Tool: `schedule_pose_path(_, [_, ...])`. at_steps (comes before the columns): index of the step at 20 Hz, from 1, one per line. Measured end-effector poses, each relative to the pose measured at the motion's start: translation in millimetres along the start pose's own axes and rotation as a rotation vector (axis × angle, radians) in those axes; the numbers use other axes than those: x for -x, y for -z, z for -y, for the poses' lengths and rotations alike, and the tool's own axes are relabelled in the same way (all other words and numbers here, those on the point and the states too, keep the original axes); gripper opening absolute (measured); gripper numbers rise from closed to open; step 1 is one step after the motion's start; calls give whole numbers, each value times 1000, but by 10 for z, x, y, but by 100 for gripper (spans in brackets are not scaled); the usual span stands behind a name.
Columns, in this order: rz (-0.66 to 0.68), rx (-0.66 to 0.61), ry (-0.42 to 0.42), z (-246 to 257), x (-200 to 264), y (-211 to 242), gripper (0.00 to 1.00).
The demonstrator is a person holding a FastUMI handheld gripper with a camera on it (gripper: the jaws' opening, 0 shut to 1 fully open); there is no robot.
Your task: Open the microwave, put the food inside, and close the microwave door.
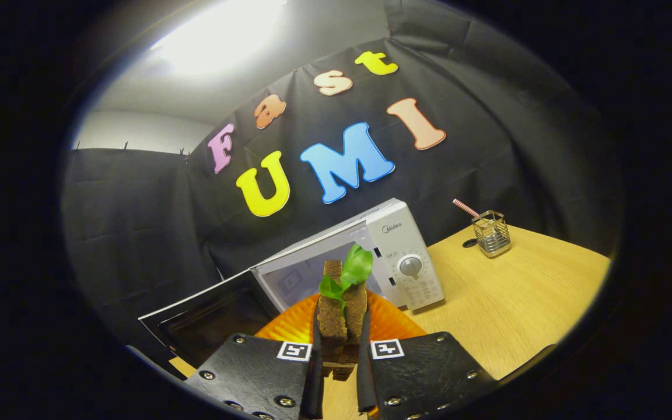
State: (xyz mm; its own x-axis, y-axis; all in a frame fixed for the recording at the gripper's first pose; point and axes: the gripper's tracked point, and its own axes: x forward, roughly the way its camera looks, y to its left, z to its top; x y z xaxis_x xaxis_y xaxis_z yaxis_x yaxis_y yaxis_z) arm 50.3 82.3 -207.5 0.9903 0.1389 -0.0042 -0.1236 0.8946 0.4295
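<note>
Wooden bench [517, 303] below, my tongs [339, 356] clench the sandwich [342, 318], with the open microwave [336, 262] straight ahead at frame centre.

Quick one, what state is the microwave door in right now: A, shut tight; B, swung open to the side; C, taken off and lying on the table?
B: the microwave door stands swung open beside the cavity, while the tool is shut on the sandwich.
</note>
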Motion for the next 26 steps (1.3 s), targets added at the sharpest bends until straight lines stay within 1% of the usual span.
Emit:
schedule_pose_path(6, [20,-110,17,-127,-442,90,23])
schedule_pose_path(9, [32,-201,46,-110,-674,199,23])
schedule_pose_path(11, [24,-276,64,-130,-853,319,23])
schedule_pose_path(14, [6,-356,97,-156,-1118,490,23])
schedule_pose_path(18, [43,-425,160,-123,-1406,558,23])
schedule_pose_path(21, [58,-518,169,-173,-1668,596,23])
schedule_pose_path(23, [52,-542,173,-191,-1825,634,23])
schedule_pose_path(26, [50,-563,205,-135,-2013,710,23])
